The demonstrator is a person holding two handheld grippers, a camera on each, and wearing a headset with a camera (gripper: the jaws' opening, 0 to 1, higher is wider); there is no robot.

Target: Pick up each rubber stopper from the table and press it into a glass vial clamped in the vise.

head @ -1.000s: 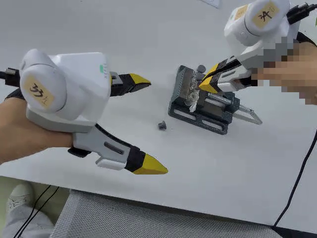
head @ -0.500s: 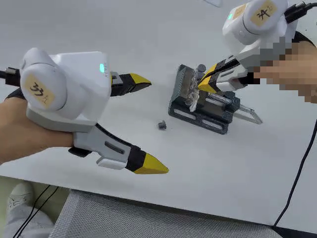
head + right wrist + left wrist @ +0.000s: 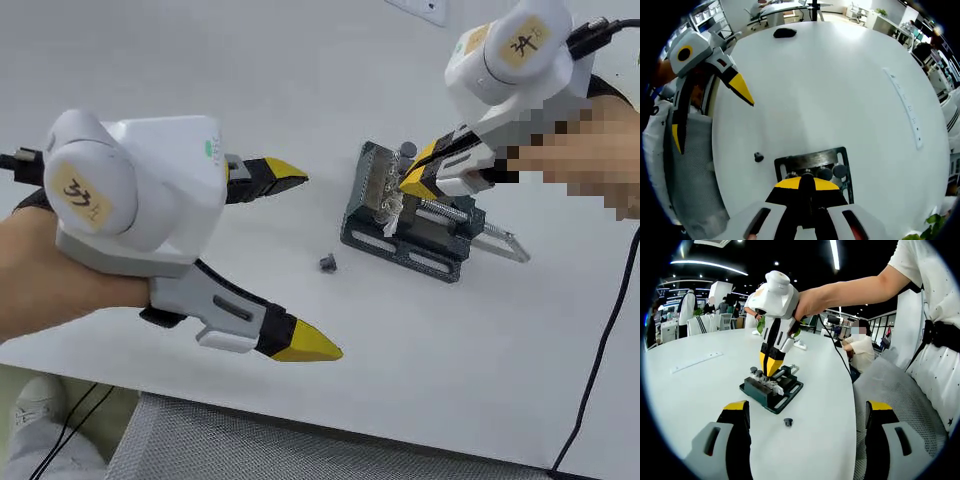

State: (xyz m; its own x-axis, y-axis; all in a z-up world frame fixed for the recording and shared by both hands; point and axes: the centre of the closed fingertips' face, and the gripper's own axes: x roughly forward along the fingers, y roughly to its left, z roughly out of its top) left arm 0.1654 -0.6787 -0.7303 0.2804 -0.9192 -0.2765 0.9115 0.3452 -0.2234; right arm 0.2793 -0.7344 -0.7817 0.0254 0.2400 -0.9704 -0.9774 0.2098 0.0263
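A small dark vise (image 3: 405, 232) stands on the white table and clamps a row of glass vials (image 3: 385, 192), several capped with grey stoppers (image 3: 839, 170). My right gripper (image 3: 415, 182) is shut, and its yellow tips rest on top of the vial row (image 3: 806, 183). I see nothing between its tips. One loose grey rubber stopper (image 3: 327, 264) lies on the table just left of the vise (image 3: 771, 387); it also shows in the left gripper view as the stopper (image 3: 787, 422). My left gripper (image 3: 300, 260) hovers open wide, left of the stopper and above the table.
The white table (image 3: 300, 80) stretches around the vise. A white strip (image 3: 905, 107) lies far across the table. The vise's screw handle (image 3: 500, 240) sticks out to its right. A black cable (image 3: 600, 350) hangs over the table's right edge. People sit at other desks (image 3: 860, 347).
My right gripper's body has shifted slightly while its tips stay on the vials. The left gripper stays open in about the same place. The loose stopper has not moved.
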